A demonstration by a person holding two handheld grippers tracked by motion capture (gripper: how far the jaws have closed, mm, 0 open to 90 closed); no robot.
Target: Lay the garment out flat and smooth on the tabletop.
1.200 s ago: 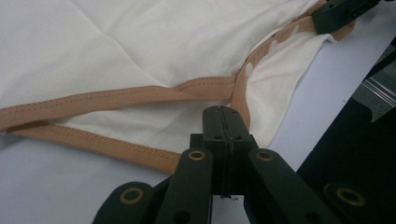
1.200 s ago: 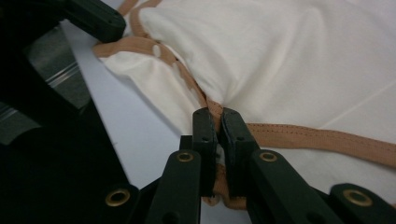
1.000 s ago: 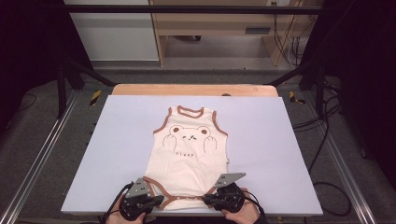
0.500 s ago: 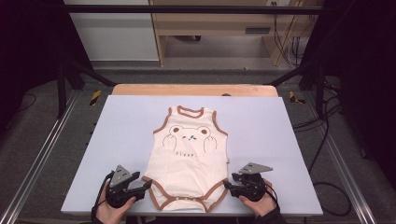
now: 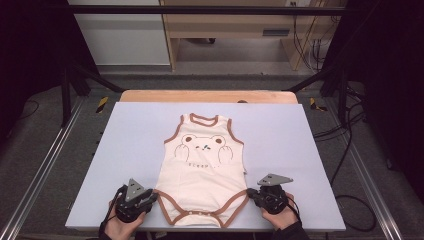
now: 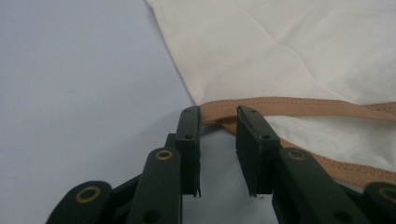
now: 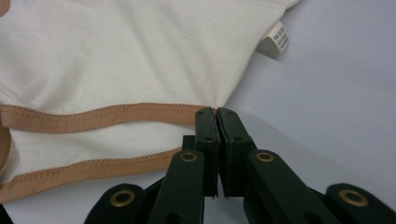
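A cream baby bodysuit (image 5: 202,170) with brown trim and a bear print lies flat on the pale table (image 5: 300,135), neck away from me. My left gripper (image 5: 152,196) is at its lower left leg-opening corner. In the left gripper view this gripper (image 6: 218,119) is open, and the brown trim (image 6: 299,106) reaches just into the gap between the jaw tips. My right gripper (image 5: 250,195) is at the lower right corner. In the right gripper view it (image 7: 216,114) is shut on the end of the trim (image 7: 116,114) where the bodysuit's side seam meets it.
A white care label (image 7: 275,39) sticks out of the bodysuit's right side seam. A wooden board edge (image 5: 210,96) runs behind the table. Metal rails (image 5: 40,170) flank it, and cables (image 5: 350,200) lie on the floor at the right.
Both grippers moved outward from the bodysuit's crotch to its two lower corners, mostly in the first half second. The bodysuit's lower edge now lies spread out.
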